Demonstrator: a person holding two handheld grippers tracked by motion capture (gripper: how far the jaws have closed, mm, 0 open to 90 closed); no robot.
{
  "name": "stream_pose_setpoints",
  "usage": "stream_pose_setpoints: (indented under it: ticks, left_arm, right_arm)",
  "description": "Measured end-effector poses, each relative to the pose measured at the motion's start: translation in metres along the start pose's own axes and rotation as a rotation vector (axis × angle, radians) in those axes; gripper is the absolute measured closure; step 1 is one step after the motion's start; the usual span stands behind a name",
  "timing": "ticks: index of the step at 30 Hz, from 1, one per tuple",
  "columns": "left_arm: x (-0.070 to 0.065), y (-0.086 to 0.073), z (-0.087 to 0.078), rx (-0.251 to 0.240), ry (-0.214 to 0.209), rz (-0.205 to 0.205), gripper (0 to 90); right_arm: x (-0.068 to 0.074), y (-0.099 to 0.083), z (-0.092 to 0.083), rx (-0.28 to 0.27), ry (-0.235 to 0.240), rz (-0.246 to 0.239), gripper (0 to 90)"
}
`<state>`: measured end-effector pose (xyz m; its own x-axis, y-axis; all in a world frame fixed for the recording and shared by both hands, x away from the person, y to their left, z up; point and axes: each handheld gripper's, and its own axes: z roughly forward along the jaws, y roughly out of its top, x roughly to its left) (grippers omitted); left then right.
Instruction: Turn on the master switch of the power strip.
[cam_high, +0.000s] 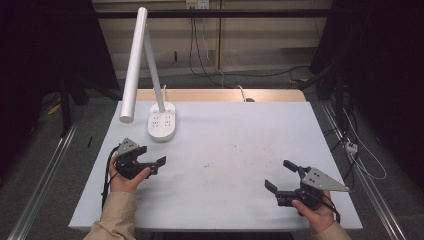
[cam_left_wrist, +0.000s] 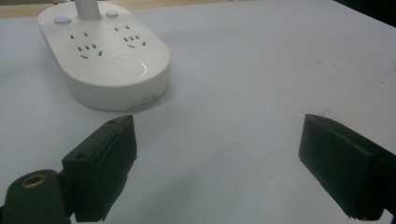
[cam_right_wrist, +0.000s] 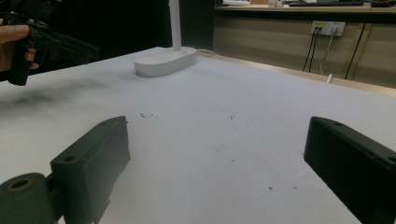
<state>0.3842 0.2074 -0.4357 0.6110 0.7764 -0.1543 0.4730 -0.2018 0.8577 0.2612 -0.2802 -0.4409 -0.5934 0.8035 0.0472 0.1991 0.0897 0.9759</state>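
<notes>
My left gripper (cam_high: 152, 156) is held low over the left part of the white table (cam_high: 225, 125), open, with nothing between its jaws. In the left gripper view its jaws stand wide apart, and the bare tabletop lies between them (cam_left_wrist: 217, 135). A white lamp base with sockets (cam_left_wrist: 107, 56) sits just beyond them. My right gripper (cam_high: 278, 174) hovers near the front right of the table, also open and empty. From the right gripper view (cam_right_wrist: 217, 140) the left gripper (cam_right_wrist: 51, 44) appears far off at the upper left, in a hand.
A white desk lamp (cam_high: 134, 65) rises from its socket base (cam_high: 162, 122) at the back left of the table, its head leaning out over the left side. Faint specks mark the table's middle (cam_right_wrist: 149, 115). Cables lie on the floor to the right (cam_high: 362, 160).
</notes>
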Motion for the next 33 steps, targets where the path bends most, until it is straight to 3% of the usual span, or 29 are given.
stream_pose_setpoints:
  ticks: [33]
  left_arm:
    - [-0.002, -0.016, -0.019, 0.001, 0.005, 0.001, 11.0]
  right_arm:
    - [-0.001, -0.001, 0.0, 0.0, -0.002, 0.006, 6.7]
